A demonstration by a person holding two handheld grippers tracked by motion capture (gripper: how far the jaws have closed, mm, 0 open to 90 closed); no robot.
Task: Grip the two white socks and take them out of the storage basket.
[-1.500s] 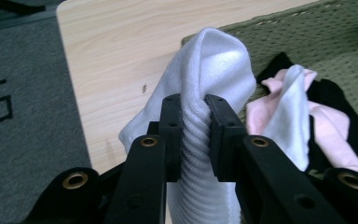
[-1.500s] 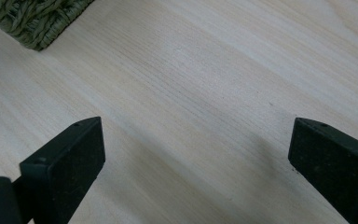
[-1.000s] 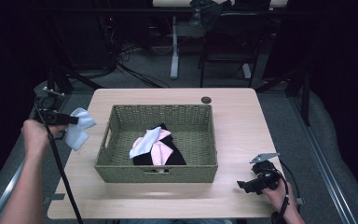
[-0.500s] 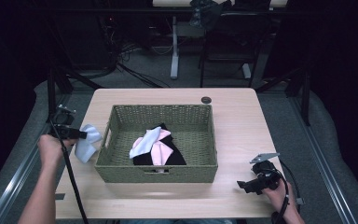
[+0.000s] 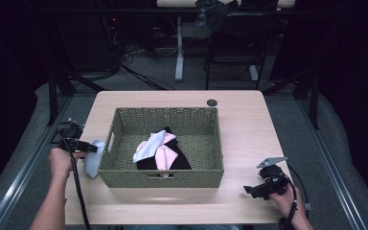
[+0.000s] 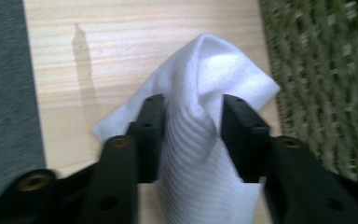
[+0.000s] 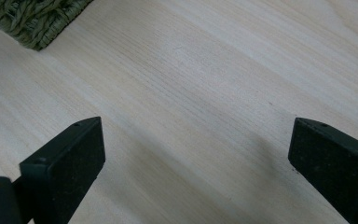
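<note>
While the basket (image 5: 124,134) holds pink, white and black cloths (image 5: 159,152), left tongs (image 6: 193,126) pinch a white cloth (image 6: 200,93); right tongs (image 7: 196,163) spread.

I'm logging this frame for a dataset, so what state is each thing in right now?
Left hand-held gripper: shut on the white cloth.
White cloth: pinched, bunched, beside the basket.
Right hand-held gripper: open, over bare table.
Basket: upright, holding clothes.
Clothes: heaped loosely inside.

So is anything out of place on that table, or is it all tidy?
One thing: a white cloth is outside the woven basket, by its left wall, pinched in the left gripper. The other clothes lie heaped inside the basket.
</note>
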